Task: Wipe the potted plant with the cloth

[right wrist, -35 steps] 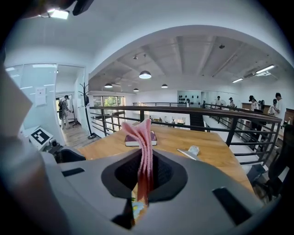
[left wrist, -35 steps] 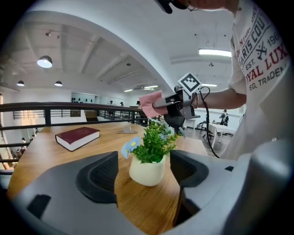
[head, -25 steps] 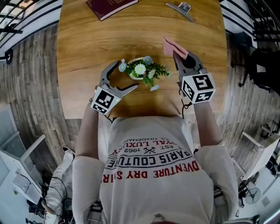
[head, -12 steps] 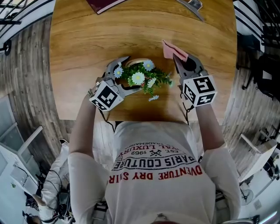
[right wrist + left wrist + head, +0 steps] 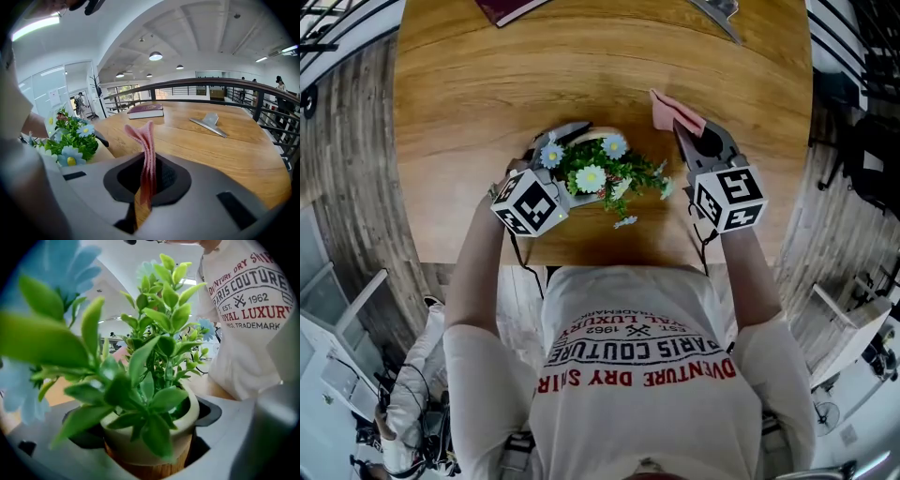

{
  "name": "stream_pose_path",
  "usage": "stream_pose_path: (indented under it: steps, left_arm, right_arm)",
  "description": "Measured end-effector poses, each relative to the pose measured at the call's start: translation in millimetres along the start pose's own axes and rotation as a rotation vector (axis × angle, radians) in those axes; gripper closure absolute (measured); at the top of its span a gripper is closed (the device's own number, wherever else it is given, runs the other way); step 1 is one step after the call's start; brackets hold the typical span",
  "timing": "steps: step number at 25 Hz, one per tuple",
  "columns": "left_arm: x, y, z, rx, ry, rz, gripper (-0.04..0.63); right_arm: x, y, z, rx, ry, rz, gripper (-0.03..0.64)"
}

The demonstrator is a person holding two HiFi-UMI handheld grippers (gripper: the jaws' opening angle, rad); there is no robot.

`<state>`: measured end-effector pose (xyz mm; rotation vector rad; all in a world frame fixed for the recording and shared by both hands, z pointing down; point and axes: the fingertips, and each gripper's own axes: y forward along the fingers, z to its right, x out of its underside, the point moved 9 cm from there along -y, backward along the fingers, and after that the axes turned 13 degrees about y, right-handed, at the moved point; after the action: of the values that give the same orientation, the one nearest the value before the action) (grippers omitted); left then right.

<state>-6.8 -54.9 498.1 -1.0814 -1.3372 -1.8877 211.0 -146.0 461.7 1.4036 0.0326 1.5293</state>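
Now, leafy plant [image 5: 595,176] in cream pot [image 5: 136,449]

Two hand-held grippers [image 5: 567,155] [image 5: 687,129], and one each: potted plant [image 5: 595,173], cloth [image 5: 670,105], book [image 5: 146,110], clip [image 5: 209,123].

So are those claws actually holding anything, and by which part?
The right claw pinches the pink cloth by its lower end. The left claw, whose jaws have just been opening, has the plant pot between them, apparently unclamped.

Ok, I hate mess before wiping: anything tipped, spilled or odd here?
Nothing much: the potted plant stands upright, no soil spilled. One small flower sits low at its near side, apart from the bunch; whether it has fallen off cannot be told.
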Motion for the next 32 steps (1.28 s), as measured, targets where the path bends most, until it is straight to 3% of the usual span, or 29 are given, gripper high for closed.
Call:
stream_pose_path:
  steps: [6,11,17,22,27,32]
  left_arm:
    - [-2,4,-3,0.006,0.006,0.000,0.074]
    - [-1,2,-4,-0.062,-0.018,-0.005,0.074]
    - [-8,-7,-2,-0.144,-0.110,0.051,0.072]
    - [-33,-22,-9,-0.132,-0.103,0.079,0.072]
    - [-65,-44,-27,-0.129,-0.019,0.070,0.072]
    - [-86,-72,-38,-0.103,-0.026,0.081,0.072]
  right_arm:
    - [8,1,4,0.026,0.038,-0.001,0.581]
    - [14,-4,2,0.041,0.054,-0.003,0.581]
    - [19,-13,3,0.096,0.091,0.004,0.581]
    - [17,-21,-5,0.123,0.126,0.031,0.581]
    - [14,-28,-32,0.103,0.126,0.069,0.581]
    - [17,-34,-72,0.070,0.118,0.083,0.581]
